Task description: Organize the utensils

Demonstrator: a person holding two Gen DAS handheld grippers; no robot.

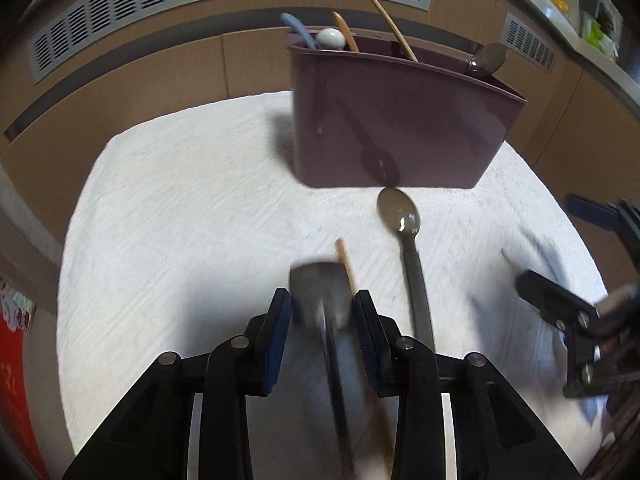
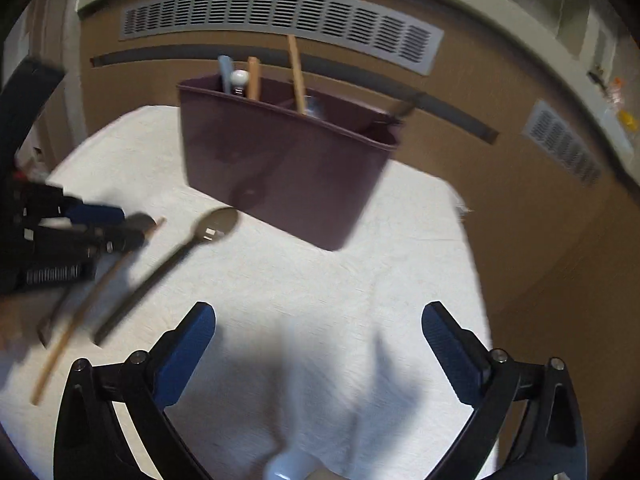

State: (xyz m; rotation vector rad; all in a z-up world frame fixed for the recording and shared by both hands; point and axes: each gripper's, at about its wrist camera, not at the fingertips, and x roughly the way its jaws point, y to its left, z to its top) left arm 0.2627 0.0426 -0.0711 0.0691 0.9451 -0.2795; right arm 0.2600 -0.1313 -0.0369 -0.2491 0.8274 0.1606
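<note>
Risk sits mostly with the left gripper point(image 1: 322, 308), whose jaws have narrowed around the broad grey head of a blurred utensil point(image 1: 320, 292), probably a spatula; the pads look to be touching its edges, though motion blur keeps that uncertain. A wooden chopstick point(image 1: 347, 268) lies right against the inner side of the right-hand pad, so a hasty lift could drag it along or flick it across the white cloth point(image 1: 180, 220) covering the counter. A grip so near the head, judged from here, may also let the long handle swing and tip out. That utensil's long axis runs away from the camera, head toward the purple utensil caddy point(image 1: 392, 128), handle back under the gripper. Beside it a dark plastic spoon point(image 1: 400, 216) lies roughly parallel, bowl pointing at the caddy's base and nearly touching it. The right gripper point(image 2: 318, 340) is spread wide over bare cloth, holding nothing
</note>
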